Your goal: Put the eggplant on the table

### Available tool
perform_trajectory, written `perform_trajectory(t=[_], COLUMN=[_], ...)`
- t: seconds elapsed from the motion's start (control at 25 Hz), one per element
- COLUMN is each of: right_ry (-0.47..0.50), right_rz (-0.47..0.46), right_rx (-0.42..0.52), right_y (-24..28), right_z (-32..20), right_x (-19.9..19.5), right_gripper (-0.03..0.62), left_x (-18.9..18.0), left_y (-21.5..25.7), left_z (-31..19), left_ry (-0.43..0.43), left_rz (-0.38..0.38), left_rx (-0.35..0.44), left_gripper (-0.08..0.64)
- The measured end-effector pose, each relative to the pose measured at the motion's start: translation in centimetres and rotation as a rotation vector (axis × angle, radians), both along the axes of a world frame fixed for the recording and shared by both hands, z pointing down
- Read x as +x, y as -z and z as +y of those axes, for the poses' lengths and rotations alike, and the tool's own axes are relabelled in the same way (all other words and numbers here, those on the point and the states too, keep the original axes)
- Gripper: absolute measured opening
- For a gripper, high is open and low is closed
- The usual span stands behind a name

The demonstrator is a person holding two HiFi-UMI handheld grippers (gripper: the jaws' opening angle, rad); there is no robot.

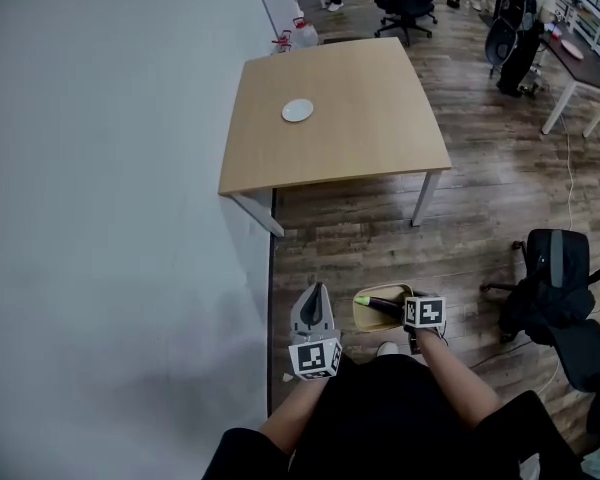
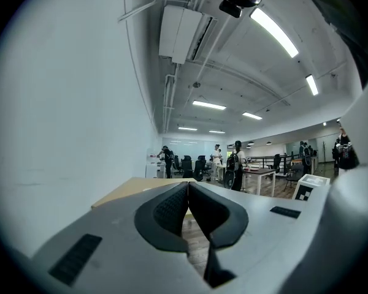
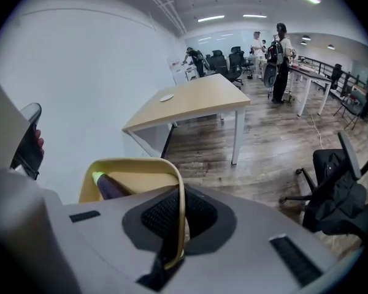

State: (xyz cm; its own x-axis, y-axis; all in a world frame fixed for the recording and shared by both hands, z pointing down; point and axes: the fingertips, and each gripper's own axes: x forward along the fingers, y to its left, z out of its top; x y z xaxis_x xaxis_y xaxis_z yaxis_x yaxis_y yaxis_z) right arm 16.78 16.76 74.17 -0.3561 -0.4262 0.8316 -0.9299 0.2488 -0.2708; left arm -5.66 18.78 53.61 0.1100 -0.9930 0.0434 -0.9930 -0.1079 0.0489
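Observation:
A dark purple eggplant (image 1: 382, 306) with a green stem end lies in a yellow bowl (image 1: 366, 315), held low in front of me over the wooden floor. My right gripper (image 1: 406, 314) is shut on the bowl's rim (image 3: 179, 207). In the right gripper view the eggplant (image 3: 110, 188) shows inside the bowl, behind my right gripper (image 3: 181, 212). My left gripper (image 1: 315, 293) is shut and empty beside the bowl, its pads touching (image 2: 187, 196). The light wooden table (image 1: 360, 133) stands ahead, well apart from both grippers.
A small white plate (image 1: 298, 110) lies on the table. A white wall (image 1: 110, 168) runs along the left. A black office chair (image 1: 555, 288) stands at the right. White jugs (image 1: 302, 34) sit beyond the table, with people and desks farther back.

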Motion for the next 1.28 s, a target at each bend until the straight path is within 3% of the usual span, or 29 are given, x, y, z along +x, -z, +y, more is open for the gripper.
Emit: perform_trajectory(t=[0.16, 0.32, 0.72, 1.28], right_ry=[0.010, -0.007, -0.056, -0.130], right_rz=[-0.019, -0.012, 0.031, 0.056], right_rx=[0.018, 0.020, 0.014, -0.023], right_y=[0.0, -0.1, -0.8, -0.9], right_z=[-1.0, -1.7, -6.5, -21.1], right_x=[1.2, 3.3, 4.9, 0.9], right_gripper=[0.064, 0.064, 0.064, 0.064], left_x=[0.9, 2.7, 7.2, 1.0], left_y=[-0.8, -1.1, -1.4, -3.2], left_z=[0.4, 0.1, -7.2, -23.5], left_ry=[0.040, 0.028, -0.127, -0.188], left_rz=[0.023, 0.013, 0.023, 0.062], left_rx=[-0.022, -0.040, -0.037, -0.085], left_gripper=[0.015, 0.015, 0.015, 0.015])
